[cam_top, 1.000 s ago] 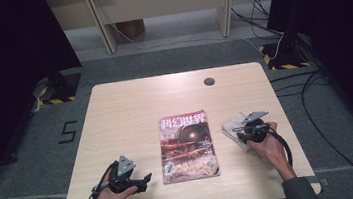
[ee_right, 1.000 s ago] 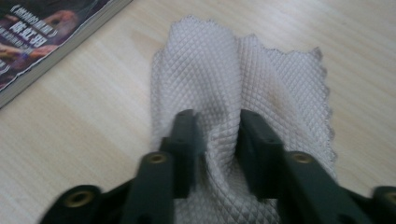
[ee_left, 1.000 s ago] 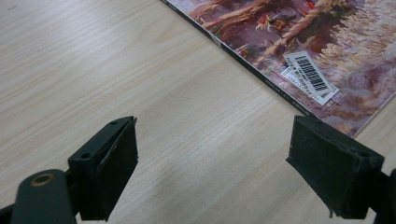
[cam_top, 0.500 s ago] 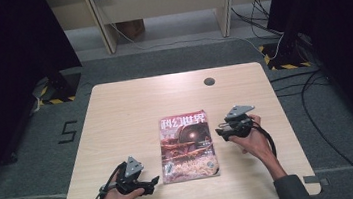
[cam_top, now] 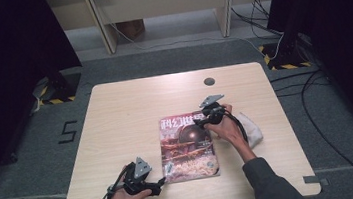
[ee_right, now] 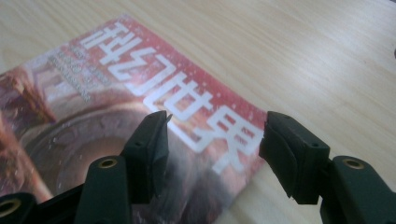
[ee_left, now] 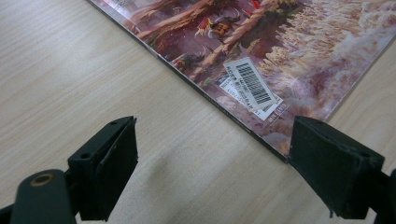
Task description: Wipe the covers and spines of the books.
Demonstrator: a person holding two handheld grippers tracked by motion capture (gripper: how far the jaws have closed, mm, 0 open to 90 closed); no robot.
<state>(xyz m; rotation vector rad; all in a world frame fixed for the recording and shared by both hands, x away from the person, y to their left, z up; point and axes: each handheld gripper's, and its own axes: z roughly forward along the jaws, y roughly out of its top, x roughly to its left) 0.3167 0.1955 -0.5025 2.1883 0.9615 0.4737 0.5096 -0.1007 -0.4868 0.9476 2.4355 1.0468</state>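
A magazine (cam_top: 187, 148) with a red-brown cover lies flat on the wooden table (cam_top: 130, 110). My left gripper (cam_top: 160, 185) is low at its near left corner, open. In the left gripper view the barcode corner of the magazine (ee_left: 261, 42) lies just ahead of the gripper (ee_left: 212, 163), whose right jaw is at the corner's edge. My right gripper (cam_top: 201, 123) hovers over the far right corner. Its jaws have just been opening, and they stand apart over the title of the magazine (ee_right: 93, 107) in the right gripper view (ee_right: 215, 140), with nothing between them.
A crumpled white cloth (cam_top: 253, 128) lies on the table to the right of my right hand. A small dark round spot (cam_top: 209, 81) marks the far edge. Cables run over the grey floor at the right.
My right gripper left the white cloth and moved left to the magazine's far right corner. My left gripper shifted a little right toward the near left corner.
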